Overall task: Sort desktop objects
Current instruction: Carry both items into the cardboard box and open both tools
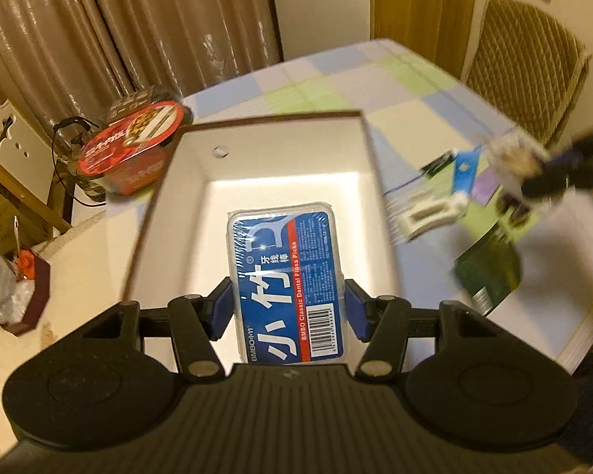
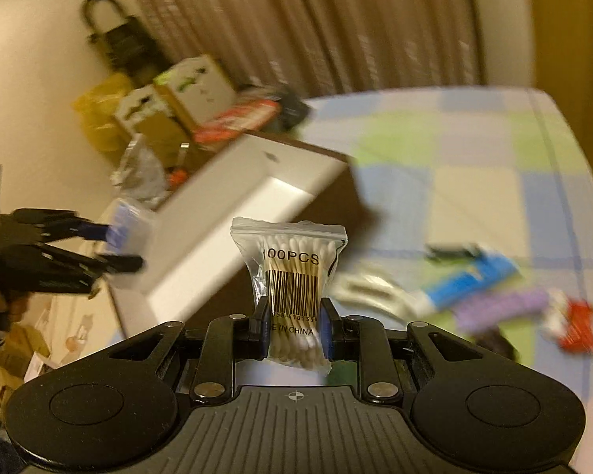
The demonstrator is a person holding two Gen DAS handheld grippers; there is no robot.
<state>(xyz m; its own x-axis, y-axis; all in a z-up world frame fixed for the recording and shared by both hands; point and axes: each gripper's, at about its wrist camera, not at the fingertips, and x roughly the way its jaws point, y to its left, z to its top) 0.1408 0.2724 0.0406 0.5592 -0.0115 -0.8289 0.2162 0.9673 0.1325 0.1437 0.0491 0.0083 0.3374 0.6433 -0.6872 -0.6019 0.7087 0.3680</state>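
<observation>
Left claw (image 1: pixel 289 306) clamped on a blue dental floss pick box (image 1: pixel 286 288), held at frame centre over the open white cardboard box (image 1: pixel 186 181). Right claw (image 2: pixel 293 330) pinched shut on a clear bag of cotton swabs (image 2: pixel 292 276), upright at centre frame, just right of the same white box (image 2: pixel 201 237). On the checkered surface (image 2: pixel 454 181), lower right of the frame: blurred clutter, apparently a white comb (image 2: pixel 369 290), a blue-and-white pack (image 2: pixel 466 280), something purple (image 2: pixel 498 308). Red instant noodle bowl (image 1: pixel 132 150) at upper left, beside the box.
</observation>
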